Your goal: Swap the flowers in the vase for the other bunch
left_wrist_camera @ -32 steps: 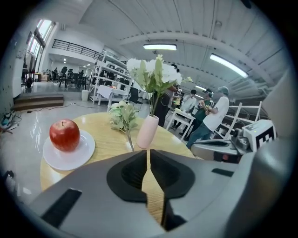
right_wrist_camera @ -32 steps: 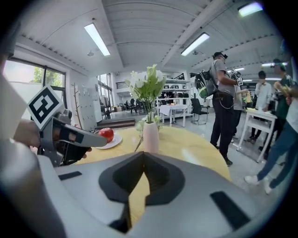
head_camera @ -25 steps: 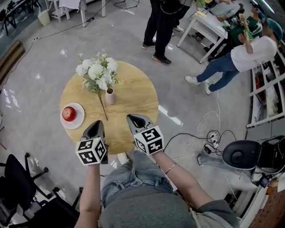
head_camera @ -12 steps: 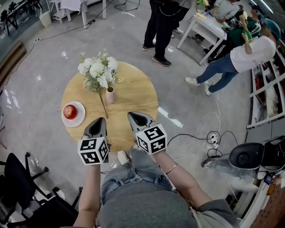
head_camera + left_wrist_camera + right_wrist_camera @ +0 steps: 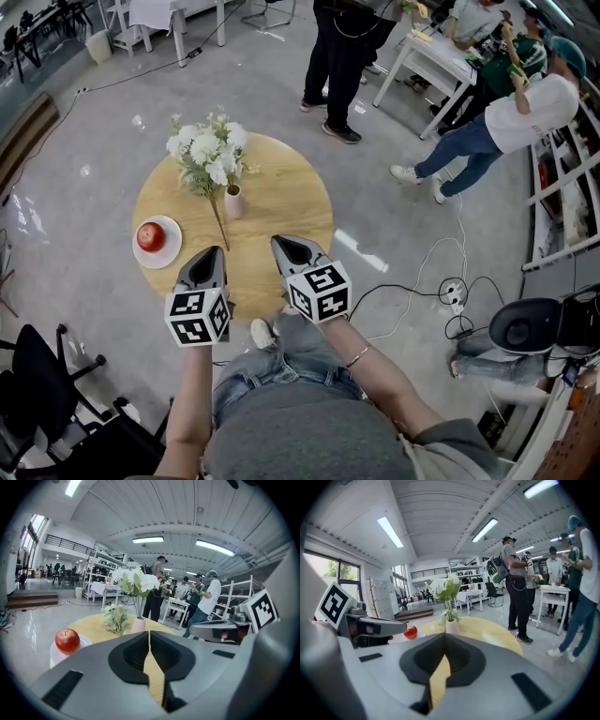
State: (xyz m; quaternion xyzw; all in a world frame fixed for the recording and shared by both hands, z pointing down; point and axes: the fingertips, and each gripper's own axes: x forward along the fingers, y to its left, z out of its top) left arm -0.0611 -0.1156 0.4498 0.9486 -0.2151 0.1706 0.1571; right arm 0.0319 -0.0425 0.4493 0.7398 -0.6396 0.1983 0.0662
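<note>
Head view with both gripper views, taken at the round wooden table (image 5: 286,192). The pale vase (image 5: 232,202) stood upright near the table's middle and served as my reference point. The white flowers (image 5: 208,147) stood in the vase, their heads leaning to its far left as seen from above. The other bunch (image 5: 193,178), smaller and greener, lay flat on the table just left of the vase. Its long stem (image 5: 218,228) ran past the vase's foot toward me; I could not tell whether it touched the vase. A red apple (image 5: 150,236) sat on a white plate (image 5: 170,247), to the left of the vase and nearer to me, well apart from it. My left gripper (image 5: 208,255) hung over the table's near edge, on my side of the vase and a little to its left, close to the stem's cut end. Its jaws were pressed together with nothing between them, only tabletop showing through the slit. My right gripper (image 5: 281,246) hung on my side of the vase and to its right, near the left gripper but apart from it. Its jaws were likewise clenched on nothing. Neither gripper touched the vase or either bunch. Beyond the vase, several people (image 5: 339,56) stood on the grey floor (image 5: 84,141) around a white bench (image 5: 433,58).
</note>
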